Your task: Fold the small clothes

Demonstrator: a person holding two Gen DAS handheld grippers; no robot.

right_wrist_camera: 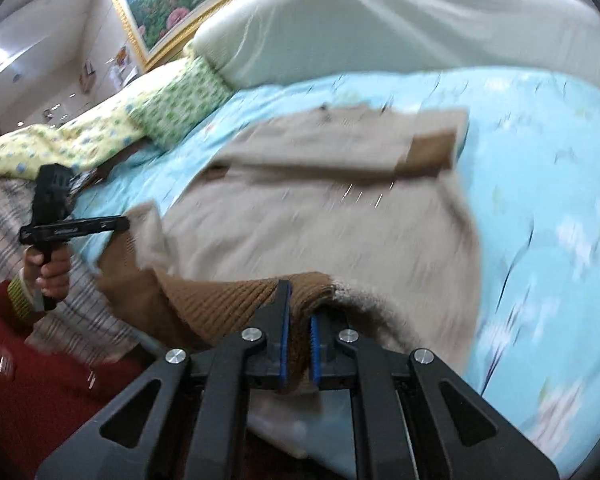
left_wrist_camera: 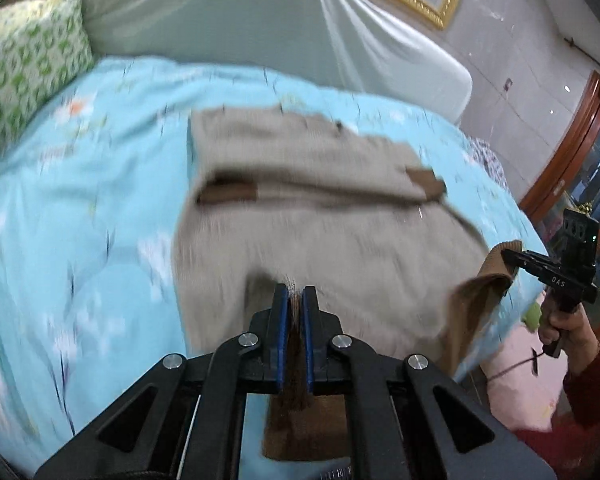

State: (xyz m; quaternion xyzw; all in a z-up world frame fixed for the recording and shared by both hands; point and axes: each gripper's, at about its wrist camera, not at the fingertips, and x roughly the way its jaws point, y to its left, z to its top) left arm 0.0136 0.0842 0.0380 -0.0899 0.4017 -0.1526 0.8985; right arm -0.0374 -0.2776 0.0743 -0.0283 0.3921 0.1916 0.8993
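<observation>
A small beige knit sweater (left_wrist_camera: pixel 300 208) with brown ribbed cuffs and hem lies on a light blue floral bed cover (left_wrist_camera: pixel 80 200). Its sleeves are folded across the chest. My left gripper (left_wrist_camera: pixel 296 292) is shut on the brown hem at the near left corner and holds it raised. In the right wrist view the sweater (right_wrist_camera: pixel 320 216) spreads ahead. There my right gripper (right_wrist_camera: pixel 300 308) is shut on the brown hem (right_wrist_camera: pixel 228 300) at the other near corner. Each gripper also shows in the other's view: right gripper (left_wrist_camera: pixel 508 260), left gripper (right_wrist_camera: pixel 126 222), each at a lifted hem corner.
A green patterned pillow (left_wrist_camera: pixel 28 64) and a sheet-covered headboard (left_wrist_camera: pixel 260 20) stand at the far end of the bed. A gold-framed picture (right_wrist_camera: pixel 172 8) hangs above. A person's hand (left_wrist_camera: pixel 560 320) and red sleeve hold the right tool. A striped blanket (right_wrist_camera: pixel 4 220) lies at the left.
</observation>
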